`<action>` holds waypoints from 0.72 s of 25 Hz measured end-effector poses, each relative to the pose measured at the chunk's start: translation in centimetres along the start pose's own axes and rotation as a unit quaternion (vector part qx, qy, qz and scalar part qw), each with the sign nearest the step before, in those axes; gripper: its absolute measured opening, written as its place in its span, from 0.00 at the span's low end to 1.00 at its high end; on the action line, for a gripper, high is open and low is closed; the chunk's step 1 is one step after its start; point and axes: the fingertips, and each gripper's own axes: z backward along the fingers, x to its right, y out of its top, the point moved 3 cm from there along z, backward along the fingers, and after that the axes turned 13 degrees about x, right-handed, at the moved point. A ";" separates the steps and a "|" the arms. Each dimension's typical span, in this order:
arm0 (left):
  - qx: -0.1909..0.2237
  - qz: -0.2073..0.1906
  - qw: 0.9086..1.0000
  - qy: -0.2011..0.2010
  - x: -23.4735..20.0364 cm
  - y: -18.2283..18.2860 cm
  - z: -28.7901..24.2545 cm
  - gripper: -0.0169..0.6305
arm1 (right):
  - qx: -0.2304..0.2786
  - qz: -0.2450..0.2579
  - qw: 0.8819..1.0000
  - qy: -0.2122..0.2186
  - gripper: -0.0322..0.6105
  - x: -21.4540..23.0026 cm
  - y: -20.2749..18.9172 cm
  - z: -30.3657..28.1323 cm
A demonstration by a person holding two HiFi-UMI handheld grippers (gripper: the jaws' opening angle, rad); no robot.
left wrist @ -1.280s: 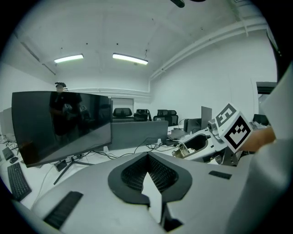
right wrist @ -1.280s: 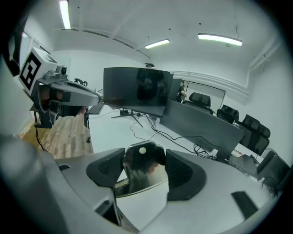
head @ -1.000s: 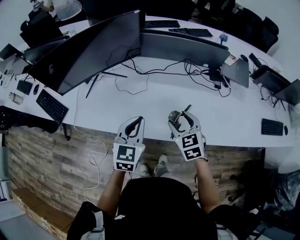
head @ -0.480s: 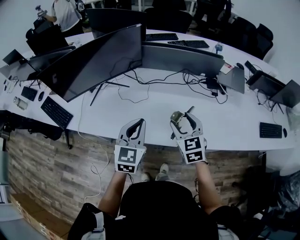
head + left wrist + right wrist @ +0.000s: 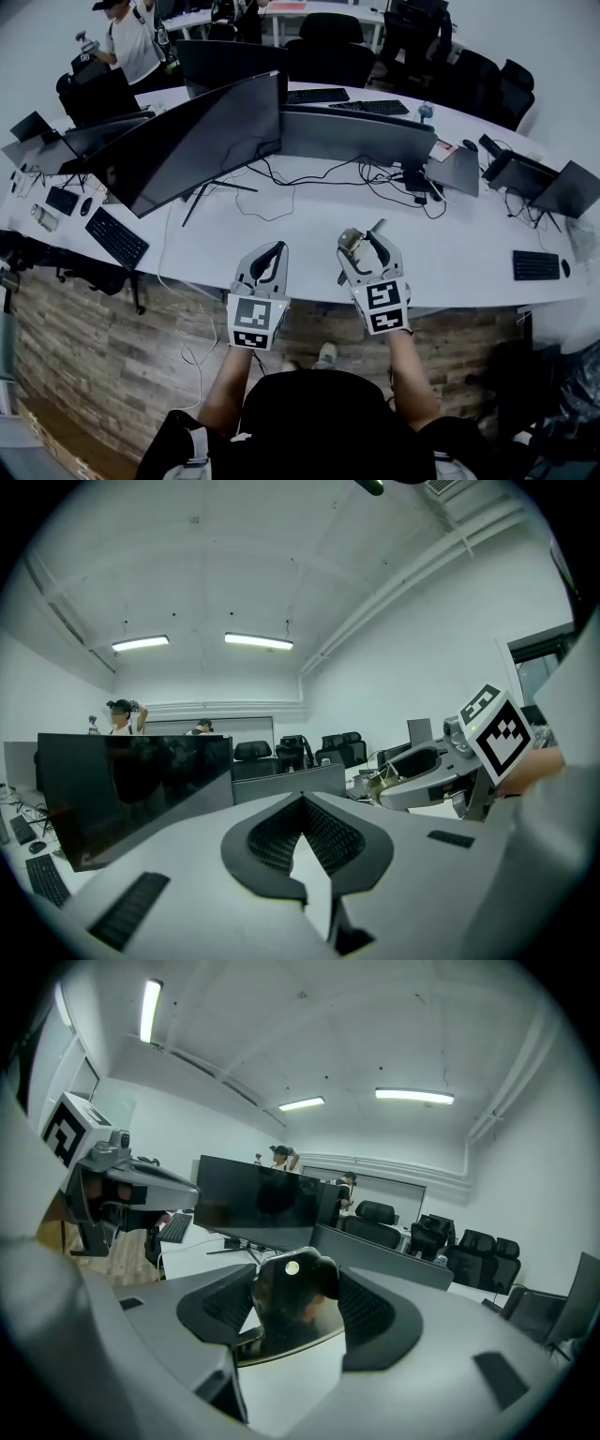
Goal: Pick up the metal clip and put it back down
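Both tongs sit over the near edge of the desk (image 5: 309,234), side by side with a gap between them. There's a bare white strip ahead of them, up to the cables (image 5: 281,183) and the monitor stand.

Right tongs (image 5: 364,234) are clamped on the metal clip (image 5: 350,241). In the right gripper view the clip (image 5: 291,1312) fills the space between the pads of the right tongs (image 5: 291,1274), with white desk showing below it, so it's held up rather than resting.

Left tongs (image 5: 278,246) are pressed together with nothing in them. In the left gripper view the left tongs (image 5: 302,803) meet at the tip.

Boundaries: big dark monitor (image 5: 187,131) to the front-left, second monitor (image 5: 356,131) straight ahead. Left keyboard (image 5: 117,237) and right keyboard (image 5: 536,265) are well out to the sides. Wood-panel floor (image 5: 94,347) lies below the desk edge.

Hard to read:
- In the head view the clip is mostly covered by the jaw, just a small shiny bit.
- In the right gripper view the clip is a dark mirror surface – true outline unclear.
- The grippers' own bodies block most of the desk in both gripper views.
- The person's legs are cut off at the bottom of the head view.
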 end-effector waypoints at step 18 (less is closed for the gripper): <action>0.043 -0.024 0.999 0.001 -0.3 4.1 -0.9 0.04 | 0.045 0.012 0.998 -0.029 0.48 2.5 3.6 1.1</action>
